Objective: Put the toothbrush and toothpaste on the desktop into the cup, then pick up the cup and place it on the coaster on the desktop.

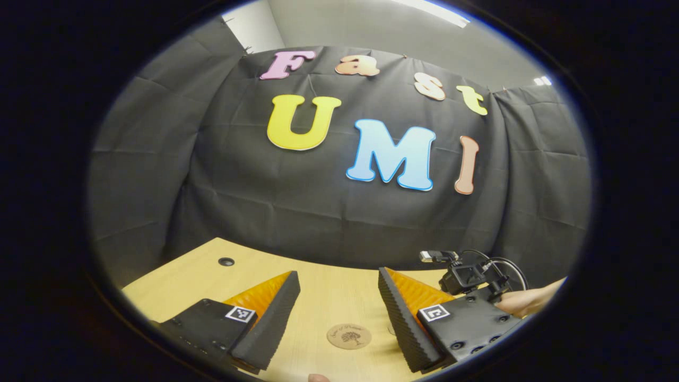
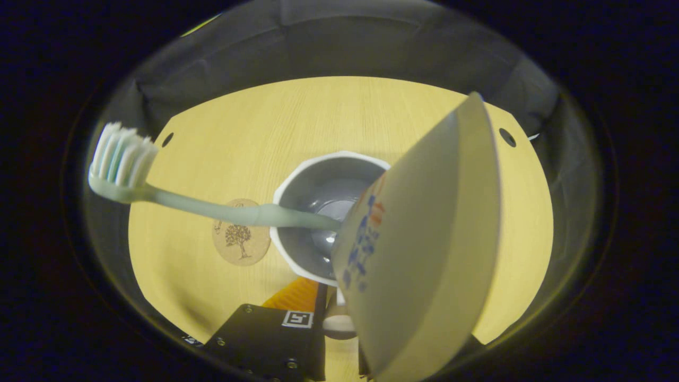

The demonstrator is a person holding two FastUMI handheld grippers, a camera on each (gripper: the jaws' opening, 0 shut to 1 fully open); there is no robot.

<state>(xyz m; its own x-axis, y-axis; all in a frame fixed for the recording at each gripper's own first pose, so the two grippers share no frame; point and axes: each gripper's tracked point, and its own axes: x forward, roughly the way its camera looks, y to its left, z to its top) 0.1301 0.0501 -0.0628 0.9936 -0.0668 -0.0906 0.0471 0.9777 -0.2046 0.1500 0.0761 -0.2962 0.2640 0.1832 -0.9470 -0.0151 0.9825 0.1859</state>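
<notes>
Over the cup [image 2: 323,223]: toothpaste tube [image 2: 424,239] was gripped by the right gripper [image 2: 339,318].
Toothbrush [image 2: 212,209]: handle was seen inside the cup.
Left gripper [image 1: 339,313]: held wide apart, nothing grasped, cork coaster [image 1: 348,336] below.

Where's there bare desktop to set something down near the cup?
Bare desktop stretches beyond the cup toward the cloth wall, and to the left past the coaster. Right around the cup it is crowded: the toothbrush leans out over the coaster, and the toothpaste held by the right gripper looms over the rim.
</notes>
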